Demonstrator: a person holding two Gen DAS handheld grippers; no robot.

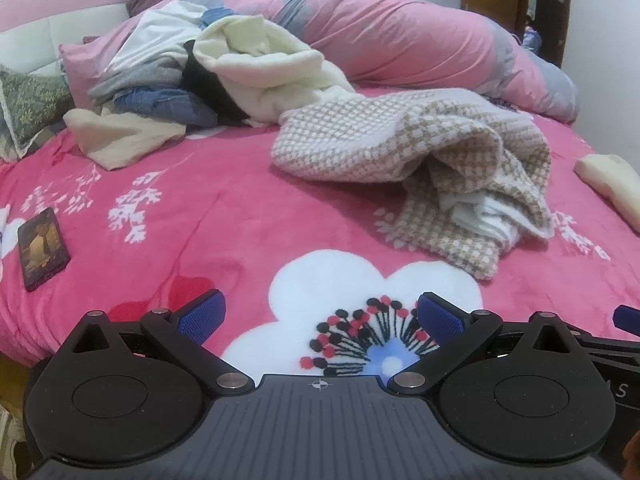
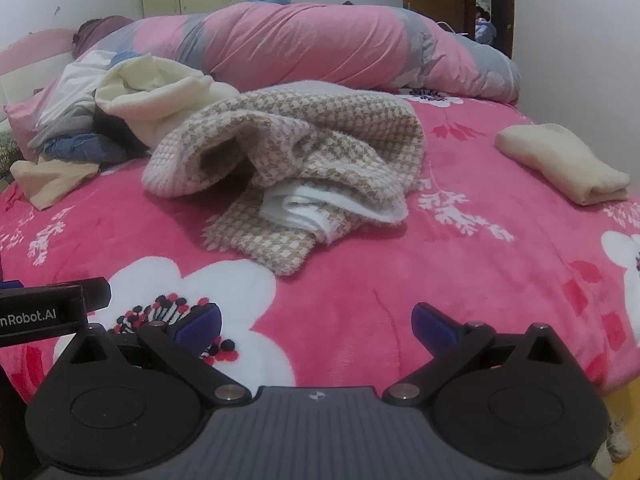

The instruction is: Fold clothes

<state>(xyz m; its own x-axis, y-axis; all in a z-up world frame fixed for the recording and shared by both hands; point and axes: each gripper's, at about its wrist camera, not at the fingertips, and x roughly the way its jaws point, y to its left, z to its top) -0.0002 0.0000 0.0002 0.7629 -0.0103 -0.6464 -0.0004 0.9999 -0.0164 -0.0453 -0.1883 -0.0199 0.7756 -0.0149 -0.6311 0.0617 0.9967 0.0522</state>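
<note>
Where legible, "nRobot.AI" on left claw (image 2: pixel 52 312)

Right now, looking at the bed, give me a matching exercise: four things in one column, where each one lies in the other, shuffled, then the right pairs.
Things:
1. phone
2. checked garment
3. folded cream cloth
4. rolled quilt

Places:
A. along the far side of the bed
B. crumpled mid-bed
C. alone near the right edge
D. flat near the left edge

Pairs: 1-D, 2-B, 3-C, 4-A
</note>
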